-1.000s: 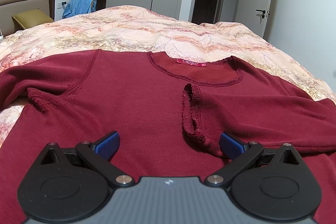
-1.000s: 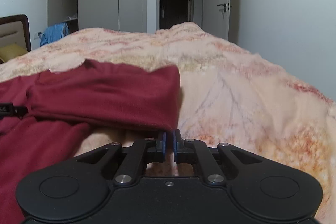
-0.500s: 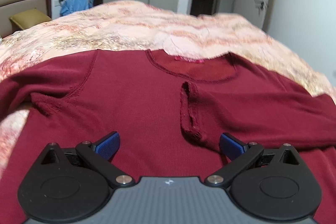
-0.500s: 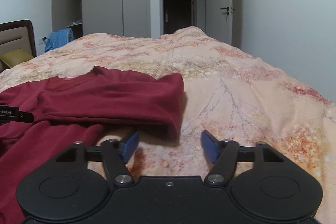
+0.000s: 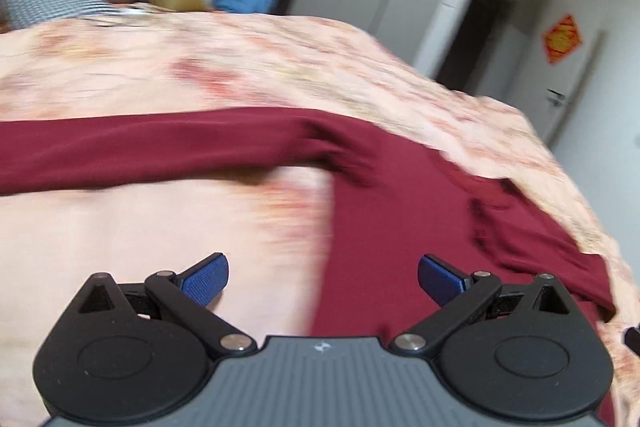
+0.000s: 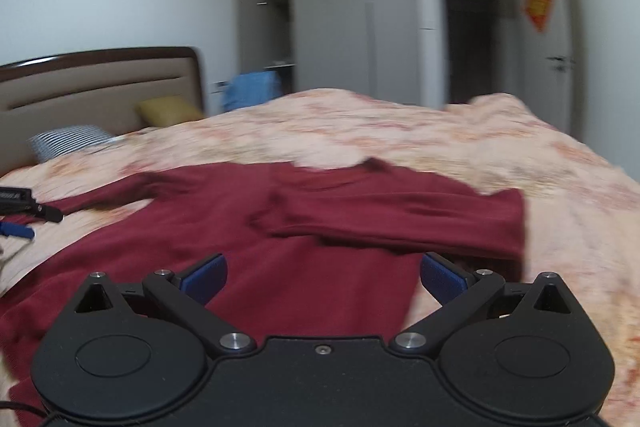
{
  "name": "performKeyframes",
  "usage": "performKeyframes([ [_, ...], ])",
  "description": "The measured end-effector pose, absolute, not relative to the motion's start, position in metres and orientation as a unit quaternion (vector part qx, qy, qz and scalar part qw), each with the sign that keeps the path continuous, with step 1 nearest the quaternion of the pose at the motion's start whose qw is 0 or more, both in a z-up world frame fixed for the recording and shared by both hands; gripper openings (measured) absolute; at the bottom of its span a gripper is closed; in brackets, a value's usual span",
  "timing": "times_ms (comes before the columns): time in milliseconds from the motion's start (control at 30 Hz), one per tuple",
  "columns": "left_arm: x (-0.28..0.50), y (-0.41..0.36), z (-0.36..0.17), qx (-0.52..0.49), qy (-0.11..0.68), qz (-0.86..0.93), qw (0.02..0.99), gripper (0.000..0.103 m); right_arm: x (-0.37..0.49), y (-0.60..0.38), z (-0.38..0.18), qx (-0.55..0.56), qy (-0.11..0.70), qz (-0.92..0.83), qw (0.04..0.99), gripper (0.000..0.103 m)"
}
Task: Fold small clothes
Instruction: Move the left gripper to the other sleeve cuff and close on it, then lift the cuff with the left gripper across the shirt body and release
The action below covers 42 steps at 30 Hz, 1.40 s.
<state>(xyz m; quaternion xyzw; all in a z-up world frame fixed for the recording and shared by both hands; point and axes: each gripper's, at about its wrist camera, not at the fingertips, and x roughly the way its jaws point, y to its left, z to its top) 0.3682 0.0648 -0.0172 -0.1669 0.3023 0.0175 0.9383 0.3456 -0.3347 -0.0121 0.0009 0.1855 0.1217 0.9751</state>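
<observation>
Bedding in a pale floral print covers the bed (image 6: 400, 131), and on it the dark red long-sleeved top (image 6: 280, 259) lies spread flat, one sleeve folded in across its chest and the other stretched out toward nine o'clock. Right tool (image 6: 323, 273), jaws opening wide with nothing gripped, hovers over the top's lower body. Left tool (image 5: 323, 277) stands open and empty above the top's side edge and bare bedding, its sleeve at twelve o'clock.

The shirt (image 6: 280, 227) lies spread on the bed cover (image 6: 460, 139), one sleeve (image 6: 400, 215) folded across its body toward three o'clock, the other sleeve (image 6: 116, 191) reaching toward nine o'clock, with the pillows (image 6: 72, 141) and headboard (image 6: 100, 83) behind at ten o'clock.
</observation>
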Motion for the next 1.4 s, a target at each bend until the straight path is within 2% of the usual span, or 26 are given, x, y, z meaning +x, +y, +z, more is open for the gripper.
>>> performKeyframes([
  [133, 0.347, 0.12, -0.019, -0.17, 0.301, 0.094, 0.934, 0.103, 0.342, -0.313, -0.024, -0.023, 0.192, 0.145, 0.97, 0.102],
  [333, 0.341, 0.187, -0.027, -0.288, 0.25, 0.159, 0.911, 0.103, 0.346, -0.302, -0.043, -0.043, 0.214, 0.117, 0.969, 0.102],
  [500, 0.349, 0.217, -0.032, -0.321, 0.215, 0.216, 0.896, 0.101, 0.355, -0.309, -0.05, -0.03, 0.232, 0.12, 0.965, 0.103],
  [600, 0.357, 0.226, -0.034, -0.325, 0.202, 0.275, 0.882, 0.079, 0.358, -0.312, -0.054, -0.022, 0.238, 0.12, 0.964, 0.103],
  [633, 0.36, 0.229, -0.034, -0.32, 0.201, 0.292, 0.879, 0.069, 0.358, -0.312, -0.055, -0.022, 0.238, 0.121, 0.963, 0.103],
  [667, 0.362, 0.231, -0.034, -0.317, 0.196, 0.306, 0.876, 0.051, 0.358, -0.312, -0.056, -0.021, 0.238, 0.121, 0.964, 0.103],
  [700, 0.363, 0.234, -0.034, -0.317, 0.189, 0.317, 0.874, 0.04, 0.357, -0.312, -0.056, -0.021, 0.237, 0.122, 0.964, 0.103],
  [733, 0.363, 0.237, -0.034, -0.318, 0.186, 0.326, 0.871, 0.019, 0.358, -0.312, -0.057, -0.02, 0.237, 0.123, 0.963, 0.103],
  [767, 0.365, 0.242, -0.033, -0.319, 0.185, 0.333, 0.868, 0.009, 0.358, -0.313, -0.058, -0.018, 0.238, 0.125, 0.963, 0.103],
  [900, 0.378, 0.255, -0.021, -0.301, 0.169, 0.332, 0.878, 0.005, 0.359, -0.318, -0.059, -0.002, 0.237, 0.133, 0.962, 0.103],
  [1100, 0.408, 0.235, 0.046, -0.207, 0.108, 0.292, 0.927, 0.004, 0.357, -0.329, -0.061, 0.035, 0.232, 0.151, 0.96, 0.103],
  [1233, 0.435, 0.196, 0.11, -0.148, 0.052, 0.23, 0.96, 0.004, 0.358, -0.338, -0.062, 0.07, 0.231, 0.167, 0.956, 0.103],
  [1400, 0.463, 0.108, 0.173, -0.061, 0.005, 0.11, 0.992, 0.005, 0.356, -0.355, -0.064, 0.125, 0.22, 0.189, 0.949, 0.103],
])
